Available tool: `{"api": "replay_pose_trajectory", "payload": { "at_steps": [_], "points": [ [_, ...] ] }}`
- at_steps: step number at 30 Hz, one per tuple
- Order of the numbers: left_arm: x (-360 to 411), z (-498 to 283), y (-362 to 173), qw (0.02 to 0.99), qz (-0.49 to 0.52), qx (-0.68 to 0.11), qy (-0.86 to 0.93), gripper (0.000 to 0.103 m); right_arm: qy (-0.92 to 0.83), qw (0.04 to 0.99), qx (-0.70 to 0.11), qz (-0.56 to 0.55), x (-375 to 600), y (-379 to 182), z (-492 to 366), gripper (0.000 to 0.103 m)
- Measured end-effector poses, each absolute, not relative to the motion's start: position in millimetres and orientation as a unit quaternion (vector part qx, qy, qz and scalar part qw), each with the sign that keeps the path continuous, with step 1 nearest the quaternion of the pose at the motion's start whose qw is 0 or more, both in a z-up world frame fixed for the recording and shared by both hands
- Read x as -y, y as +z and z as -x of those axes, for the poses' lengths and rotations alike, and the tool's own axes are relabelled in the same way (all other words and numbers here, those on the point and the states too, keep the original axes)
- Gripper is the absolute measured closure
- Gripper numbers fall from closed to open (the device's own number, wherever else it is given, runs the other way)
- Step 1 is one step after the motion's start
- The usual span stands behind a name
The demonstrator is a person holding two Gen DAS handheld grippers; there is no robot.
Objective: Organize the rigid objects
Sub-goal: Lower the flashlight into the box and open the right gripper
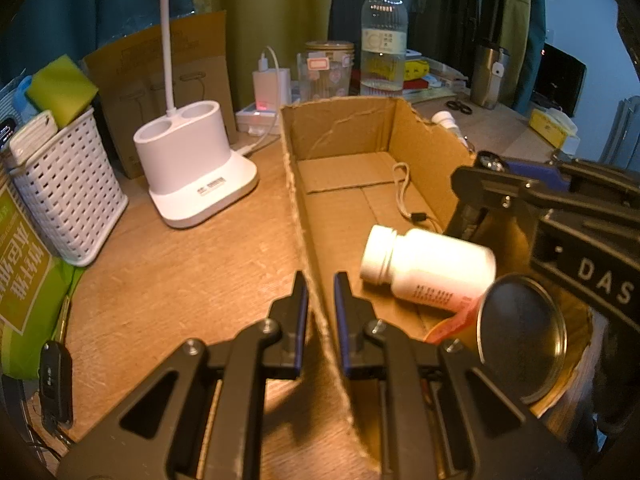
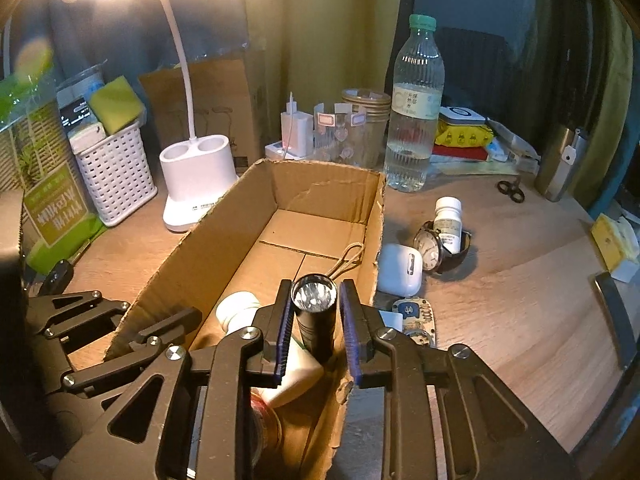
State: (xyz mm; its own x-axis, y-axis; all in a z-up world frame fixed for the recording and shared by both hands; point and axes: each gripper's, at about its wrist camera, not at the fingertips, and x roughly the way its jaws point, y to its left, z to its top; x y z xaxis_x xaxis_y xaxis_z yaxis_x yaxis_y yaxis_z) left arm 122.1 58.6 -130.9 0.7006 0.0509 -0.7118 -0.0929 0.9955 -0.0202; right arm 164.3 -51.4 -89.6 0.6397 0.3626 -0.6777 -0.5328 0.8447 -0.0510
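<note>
right wrist view: we are pinching a black flashlight (image 2: 314, 312) low centre over the cardboard box (image 2: 224, 232); our left gripper (image 1: 321, 320) jaws are clamping its wall.

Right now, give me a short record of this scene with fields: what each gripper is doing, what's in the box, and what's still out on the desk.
left gripper: straddles the cardboard box left wall, grip unclear
right gripper: flashlight between its fingers, above the box
in box: white pill bottle on its side, metal-lidded jar
on desk: earbud case, watch, small medicine bottle
</note>
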Motion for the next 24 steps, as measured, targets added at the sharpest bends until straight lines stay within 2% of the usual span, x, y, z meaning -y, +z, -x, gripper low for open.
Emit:
{"api": "replay_pose_trajectory", "payload": {
  "at_steps": [17, 24],
  "points": [
    [-58.4, -121.7, -131.1, 0.922, 0.026, -0.385, 0.039, 0.089, 0.232, 0.913, -0.323, 0.093, 77.9, -73.5, -168.0, 0.077],
    [-58.5, -121.2, -131.4, 0.922, 0.027, -0.385, 0.038, 0.089, 0.237, 0.913, -0.31, 0.116, 61.6, -76.4, -190.9, 0.077]
  ]
}}
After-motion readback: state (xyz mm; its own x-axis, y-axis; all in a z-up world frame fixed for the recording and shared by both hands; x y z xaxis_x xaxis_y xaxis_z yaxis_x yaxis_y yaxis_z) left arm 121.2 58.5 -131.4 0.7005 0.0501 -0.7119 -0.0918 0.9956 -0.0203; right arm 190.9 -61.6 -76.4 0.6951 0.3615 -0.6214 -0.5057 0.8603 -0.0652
